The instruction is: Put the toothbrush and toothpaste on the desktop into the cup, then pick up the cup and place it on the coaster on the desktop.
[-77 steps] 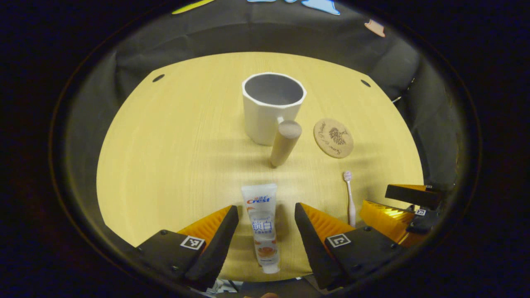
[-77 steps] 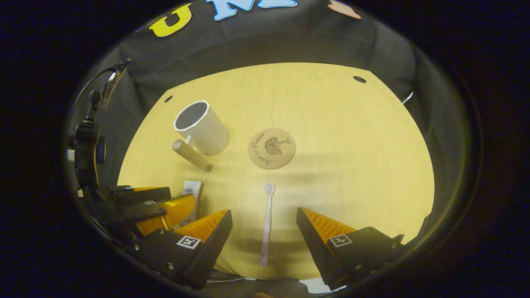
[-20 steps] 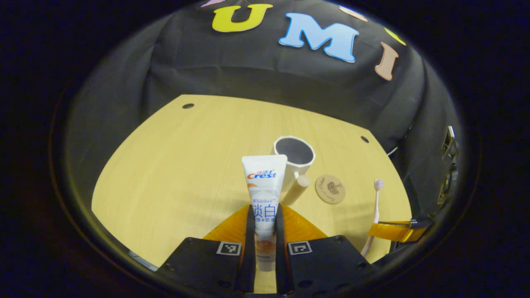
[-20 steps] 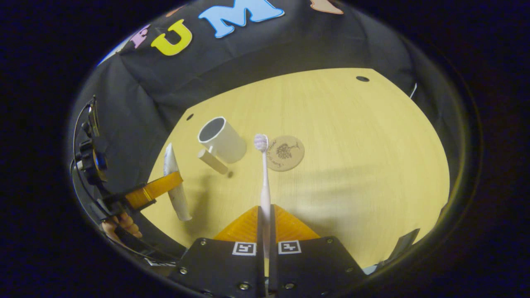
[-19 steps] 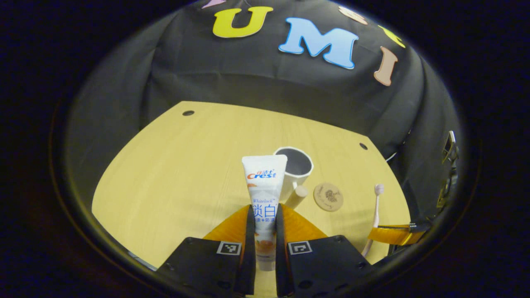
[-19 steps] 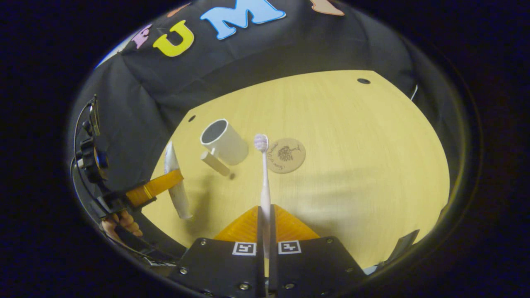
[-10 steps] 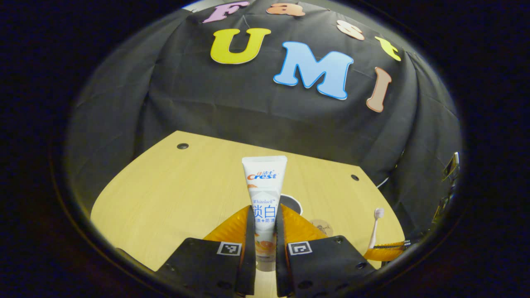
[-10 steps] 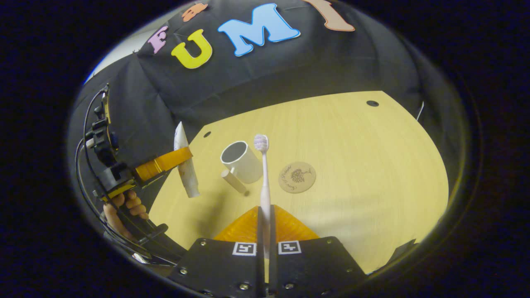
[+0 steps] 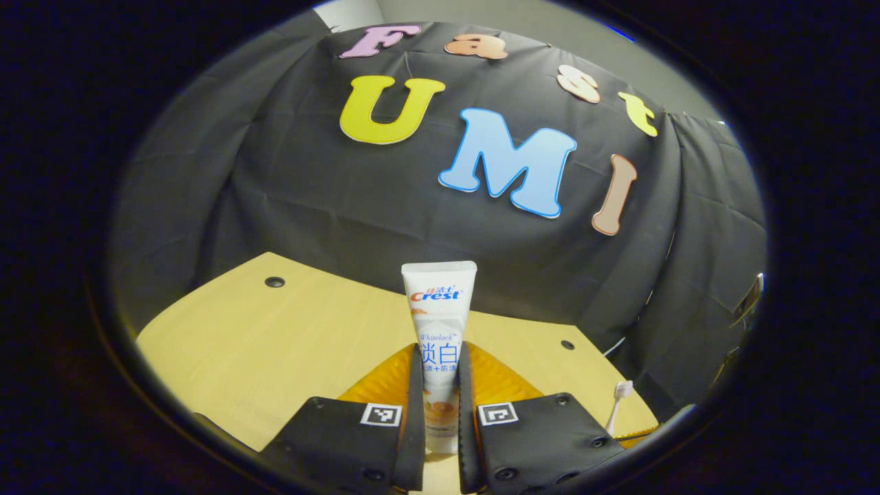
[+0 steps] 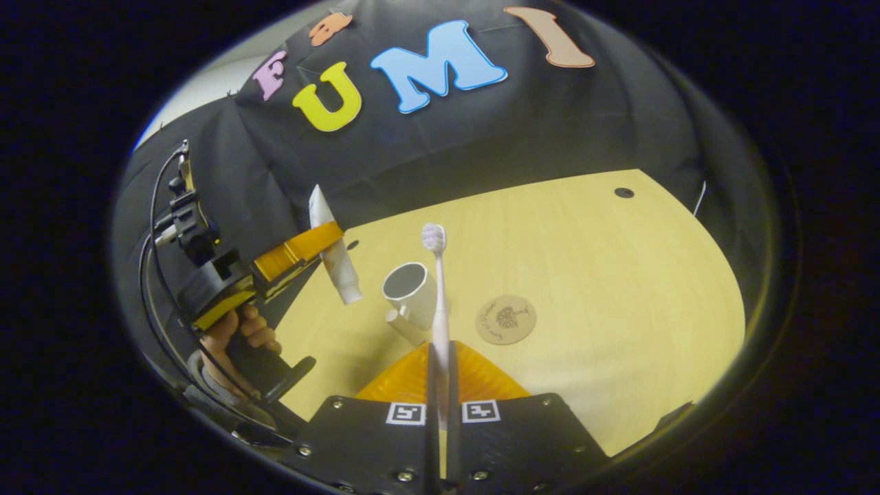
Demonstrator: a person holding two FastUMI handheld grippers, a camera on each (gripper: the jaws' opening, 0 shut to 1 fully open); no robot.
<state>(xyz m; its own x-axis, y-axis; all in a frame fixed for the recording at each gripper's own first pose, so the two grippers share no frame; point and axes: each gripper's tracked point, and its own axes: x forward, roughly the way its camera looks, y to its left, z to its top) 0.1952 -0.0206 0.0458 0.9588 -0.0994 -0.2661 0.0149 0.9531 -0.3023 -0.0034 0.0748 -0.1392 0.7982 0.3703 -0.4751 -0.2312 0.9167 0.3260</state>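
Left gripper view: I have the left gripper (image 9: 437,385) clenched on the white plastic toothpaste tube (image 9: 438,323), both fingers pressing its lower half. The tube stands upright, flat crimped end at 12 o'clock, raised above the light yellow wooden table (image 9: 275,344). At 4 o'clock, the bristled head of the pale pink toothbrush (image 9: 621,393) rises beside the table's edge.

Right gripper view: I have the right gripper (image 10: 439,375) clenched on the pale pink toothbrush (image 10: 438,302), both fingers pressing its handle, head pointing to 12 o'clock, clear of the table (image 10: 605,289). The white cup with a wooden cylindrical handle (image 10: 411,292) stands on the table just at 11 o'clock from the gripper, mouth open. The round cork coaster with a dark printed motif (image 10: 506,320) lies flat at 1 o'clock, near the cup but apart from it. At 9 o'clock, a hand (image 10: 237,337) holds the left gripper (image 10: 302,251), which grips the toothpaste tube (image 10: 332,258) tilted in the air, cap end down, just at 10 o'clock from the cup.
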